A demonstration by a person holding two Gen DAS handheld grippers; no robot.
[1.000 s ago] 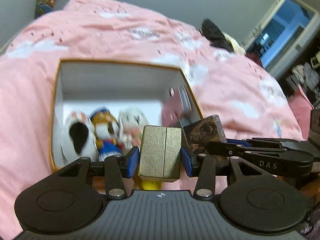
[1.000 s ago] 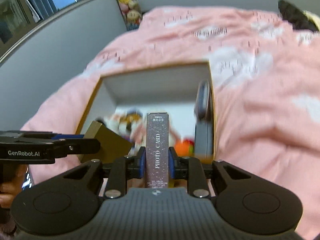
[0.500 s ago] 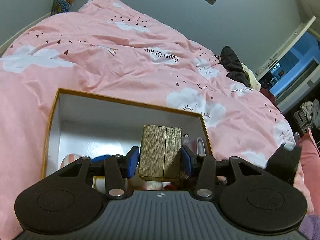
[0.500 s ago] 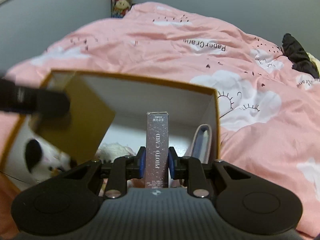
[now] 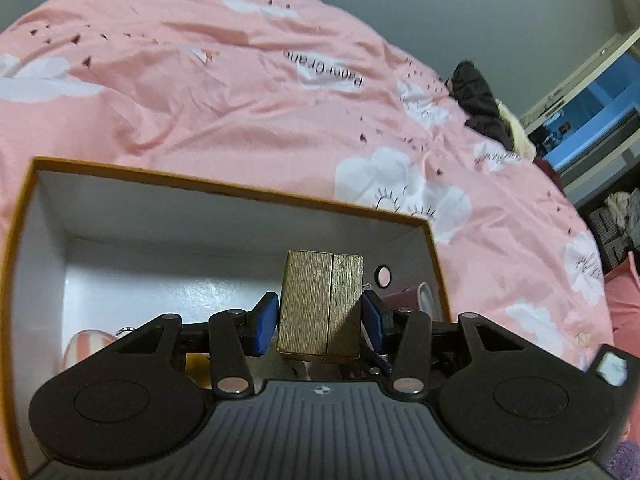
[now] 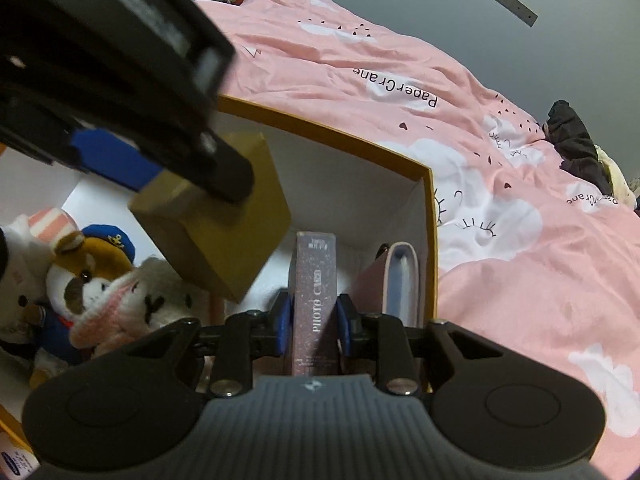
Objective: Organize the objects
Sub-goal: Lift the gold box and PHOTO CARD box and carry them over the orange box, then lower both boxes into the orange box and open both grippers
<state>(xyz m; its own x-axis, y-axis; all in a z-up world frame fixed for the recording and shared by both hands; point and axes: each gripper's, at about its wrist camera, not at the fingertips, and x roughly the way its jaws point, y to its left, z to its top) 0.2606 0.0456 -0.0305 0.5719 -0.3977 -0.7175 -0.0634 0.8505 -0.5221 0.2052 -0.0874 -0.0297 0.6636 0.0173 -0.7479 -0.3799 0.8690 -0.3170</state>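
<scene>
Gold box point(image 5: 322, 306) and photo card box point(image 6: 314, 304) lowered into storage box point(image 6: 430, 216).

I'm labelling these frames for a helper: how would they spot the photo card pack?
On the pink bed quilt sits an orange-rimmed white storage box. At its right end, beside a pink binder, the right gripper clamps a slim, glittery purple carton, narrower than the gold box nearby.
</scene>
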